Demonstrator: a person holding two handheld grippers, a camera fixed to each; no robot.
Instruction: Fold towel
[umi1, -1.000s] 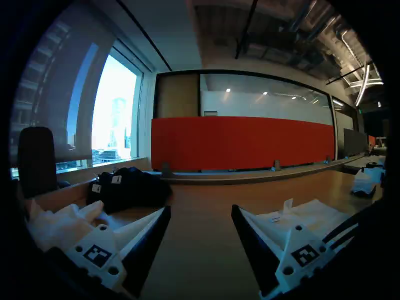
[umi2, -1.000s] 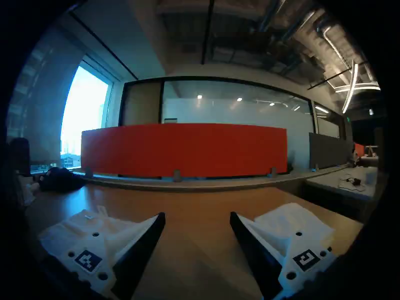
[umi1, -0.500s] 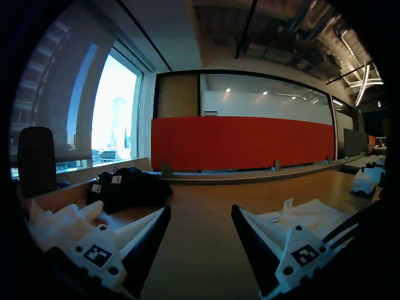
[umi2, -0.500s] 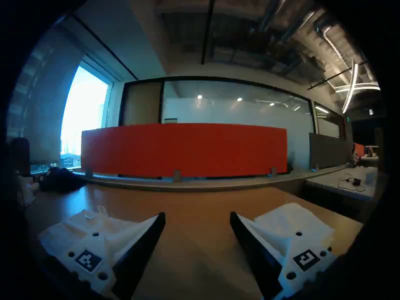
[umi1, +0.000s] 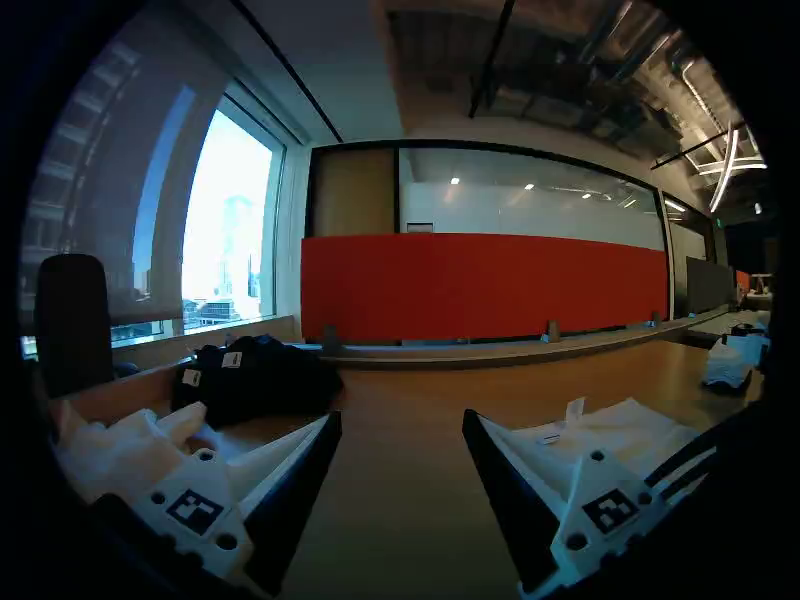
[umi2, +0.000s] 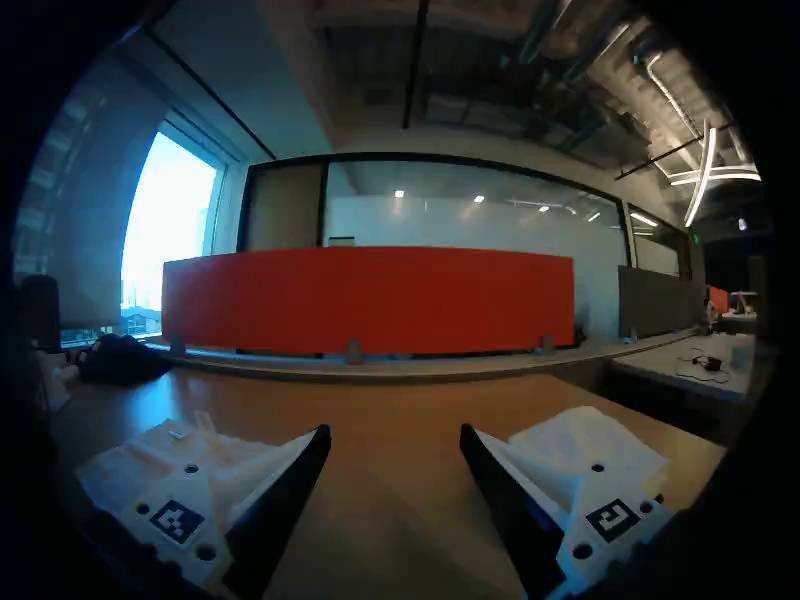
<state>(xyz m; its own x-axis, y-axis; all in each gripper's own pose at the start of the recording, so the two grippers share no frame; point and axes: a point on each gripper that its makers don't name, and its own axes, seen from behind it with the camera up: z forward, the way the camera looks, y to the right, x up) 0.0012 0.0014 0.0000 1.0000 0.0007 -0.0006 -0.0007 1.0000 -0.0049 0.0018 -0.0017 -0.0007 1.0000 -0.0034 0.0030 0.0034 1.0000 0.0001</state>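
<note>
White moulded fingers (umi1: 230, 480) on left tool (umi1: 400, 414) and right tool (umi2: 394, 428), black inner faces, square coded tags (umi1: 193, 510) (screw holes beside).

Both gripper views sit low, close over the wooden bench (umi1: 400, 480), looking level toward the same red partition (umi1: 480, 285) and window (umi1: 225, 250).

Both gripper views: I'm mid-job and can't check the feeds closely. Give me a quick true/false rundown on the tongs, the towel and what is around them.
1. The left tongs are open with nothing between the fingers. True.
2. The right tongs are shut on a towel. False: they are open, with bare wooden table between the fingers.
3. A black bundle lies on the table, ahead and to the left in the left gripper view. True.
4. The divider panel behind the table is blue. False: it is red.
5. A white towel lies on the table in the right gripper view. True.
</note>
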